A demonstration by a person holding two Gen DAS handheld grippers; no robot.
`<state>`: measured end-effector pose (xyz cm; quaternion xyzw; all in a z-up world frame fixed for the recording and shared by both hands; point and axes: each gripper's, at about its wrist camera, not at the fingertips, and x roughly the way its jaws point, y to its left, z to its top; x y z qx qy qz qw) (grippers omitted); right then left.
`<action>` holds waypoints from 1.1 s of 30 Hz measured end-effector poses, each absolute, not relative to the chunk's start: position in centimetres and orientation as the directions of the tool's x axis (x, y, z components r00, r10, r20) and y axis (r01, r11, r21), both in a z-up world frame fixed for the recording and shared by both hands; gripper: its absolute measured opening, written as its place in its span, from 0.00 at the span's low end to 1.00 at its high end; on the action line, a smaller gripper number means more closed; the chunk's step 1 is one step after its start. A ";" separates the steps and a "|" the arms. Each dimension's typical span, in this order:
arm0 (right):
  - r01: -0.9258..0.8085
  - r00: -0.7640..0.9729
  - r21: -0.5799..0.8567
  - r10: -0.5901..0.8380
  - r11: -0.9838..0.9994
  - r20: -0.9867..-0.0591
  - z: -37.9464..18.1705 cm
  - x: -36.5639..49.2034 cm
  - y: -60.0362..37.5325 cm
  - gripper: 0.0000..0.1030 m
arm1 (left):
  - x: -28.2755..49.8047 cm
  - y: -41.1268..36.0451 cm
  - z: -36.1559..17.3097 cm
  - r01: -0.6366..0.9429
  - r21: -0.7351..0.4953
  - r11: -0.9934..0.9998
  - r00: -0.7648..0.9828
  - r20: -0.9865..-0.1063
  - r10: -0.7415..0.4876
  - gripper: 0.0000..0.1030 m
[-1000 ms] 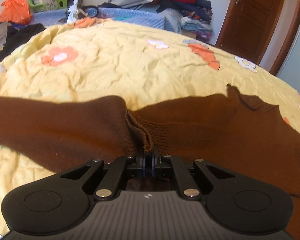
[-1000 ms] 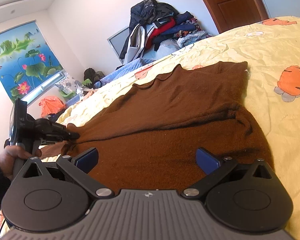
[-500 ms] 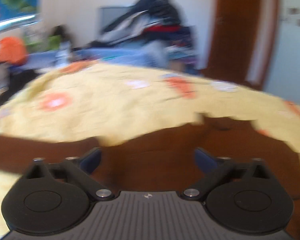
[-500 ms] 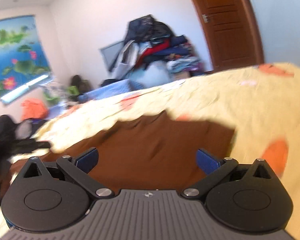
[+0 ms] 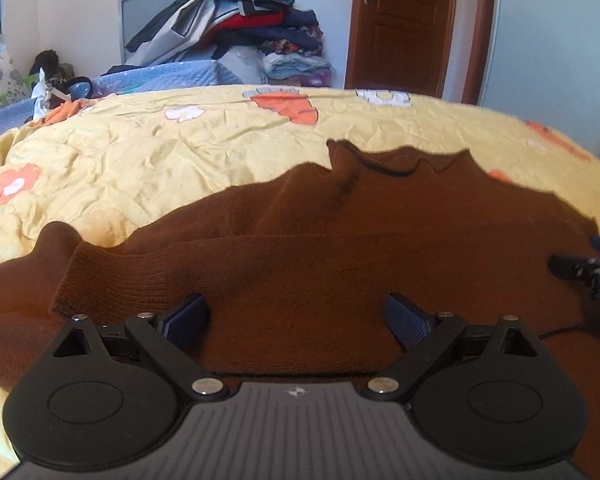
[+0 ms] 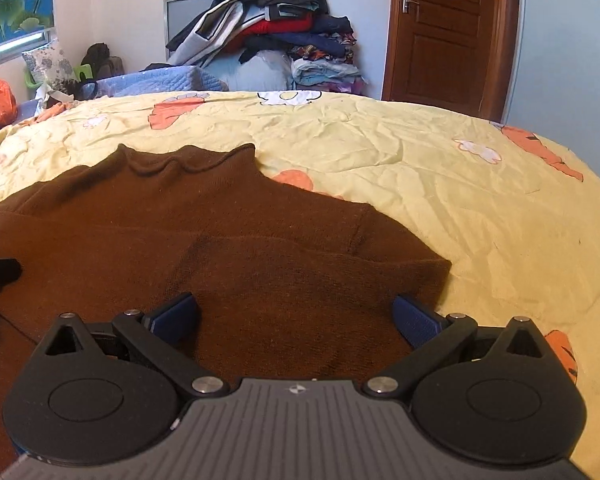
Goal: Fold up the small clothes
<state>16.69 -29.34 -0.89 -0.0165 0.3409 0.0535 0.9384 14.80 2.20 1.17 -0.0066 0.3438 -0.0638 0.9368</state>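
Note:
A brown knit sweater (image 5: 340,248) lies flat on the yellow bedspread (image 5: 160,148), neck opening at the far side. One sleeve is folded across the body, its ribbed cuff (image 5: 100,276) at the left. My left gripper (image 5: 298,316) is open and empty, just above the folded sleeve. My right gripper (image 6: 296,316) is open and empty over the sweater's (image 6: 220,240) right side, near its edge. The right gripper's tip (image 5: 592,272) shows at the right edge of the left wrist view.
The bedspread (image 6: 440,184) with orange and white patches extends far and right. A pile of clothes (image 6: 276,36) stands behind the bed, beside a brown door (image 6: 444,28). A blue quilt (image 5: 168,76) and small items lie at the far left.
My left gripper has let go of the sleeve cuff and opened. The sleeve now lies folded across the body. Both grippers have turned toward the sweater's neck side.

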 end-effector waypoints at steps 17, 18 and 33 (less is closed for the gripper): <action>-0.114 0.769 0.010 0.095 0.993 -0.632 -0.8 16.2 -29.5 1.00 | 3.9 41.3 0.2 -0.554 -0.784 0.280 0.832 -0.511 0.216 0.94; -0.114 0.769 0.010 0.095 0.993 -0.632 -0.8 16.2 -29.5 1.00 | 4.1 41.8 0.1 -0.550 -0.789 0.274 0.834 -0.507 0.218 0.94; -0.115 0.770 0.011 0.096 0.993 -0.631 -0.8 16.3 -29.5 1.00 | 9.5 33.0 6.5 -0.569 -0.475 0.671 0.807 -0.479 0.346 0.05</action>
